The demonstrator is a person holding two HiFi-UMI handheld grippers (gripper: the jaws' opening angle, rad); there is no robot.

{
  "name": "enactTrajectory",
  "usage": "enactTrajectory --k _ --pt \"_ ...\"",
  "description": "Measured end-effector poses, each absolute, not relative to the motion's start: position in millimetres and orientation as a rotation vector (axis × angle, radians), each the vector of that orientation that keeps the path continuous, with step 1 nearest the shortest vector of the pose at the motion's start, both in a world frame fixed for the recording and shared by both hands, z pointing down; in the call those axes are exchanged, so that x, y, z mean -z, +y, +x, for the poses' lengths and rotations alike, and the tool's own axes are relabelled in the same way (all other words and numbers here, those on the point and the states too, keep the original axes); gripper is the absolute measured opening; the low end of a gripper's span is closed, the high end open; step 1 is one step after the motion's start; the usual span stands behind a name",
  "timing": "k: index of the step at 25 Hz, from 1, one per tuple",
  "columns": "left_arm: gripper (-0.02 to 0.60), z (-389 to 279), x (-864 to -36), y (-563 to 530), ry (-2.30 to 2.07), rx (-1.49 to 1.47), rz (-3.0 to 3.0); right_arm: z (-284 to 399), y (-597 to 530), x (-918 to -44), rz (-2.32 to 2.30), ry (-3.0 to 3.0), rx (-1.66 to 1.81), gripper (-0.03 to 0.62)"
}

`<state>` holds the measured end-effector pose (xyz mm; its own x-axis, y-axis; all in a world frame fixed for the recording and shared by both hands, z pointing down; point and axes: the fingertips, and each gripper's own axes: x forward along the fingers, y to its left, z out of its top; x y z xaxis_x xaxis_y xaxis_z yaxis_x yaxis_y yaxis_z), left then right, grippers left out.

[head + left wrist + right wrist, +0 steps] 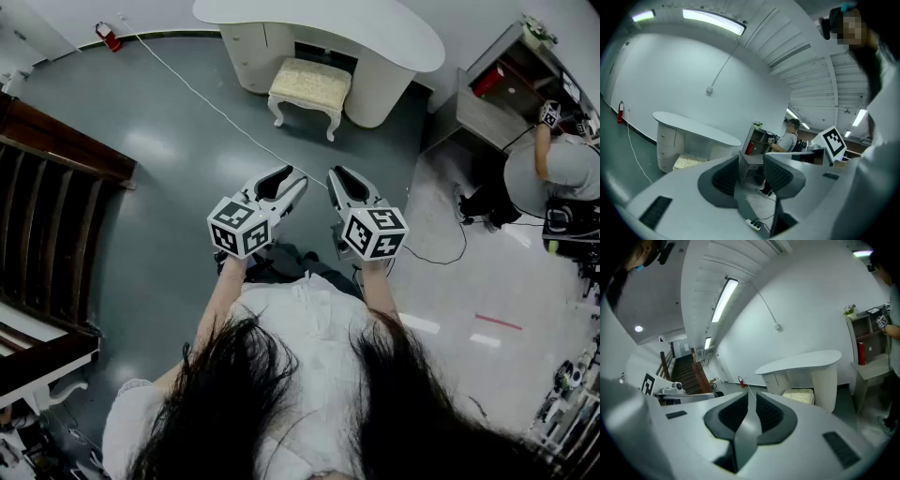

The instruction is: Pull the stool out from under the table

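A cream cushioned stool (309,86) with white curved legs stands half under the white curved table (328,28) at the far side of the room. It shows small in the left gripper view (686,162) and in the right gripper view (798,395). Both grippers are held side by side in front of the person's chest, well short of the stool. My left gripper (292,176) (751,169) has its jaws a narrow gap apart with nothing between them. My right gripper (336,174) (752,404) is shut and empty.
A white cable (206,98) runs across the grey floor toward a red fire extinguisher (108,36). A dark wooden stair railing (56,178) lines the left. At the right stand a grey shelf unit (497,94) and a person (562,159). A power strip (754,225) lies on the floor.
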<state>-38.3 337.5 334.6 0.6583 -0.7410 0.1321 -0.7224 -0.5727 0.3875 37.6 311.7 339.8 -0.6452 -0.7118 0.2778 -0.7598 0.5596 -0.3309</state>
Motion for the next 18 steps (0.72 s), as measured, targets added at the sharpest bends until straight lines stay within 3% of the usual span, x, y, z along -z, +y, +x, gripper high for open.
enactTrajectory --k 18 --pt "0.173 -9 -336 339 -1.199 0.039 2.447 71 309 -340 1.231 -2.722 -0.679 0.067"
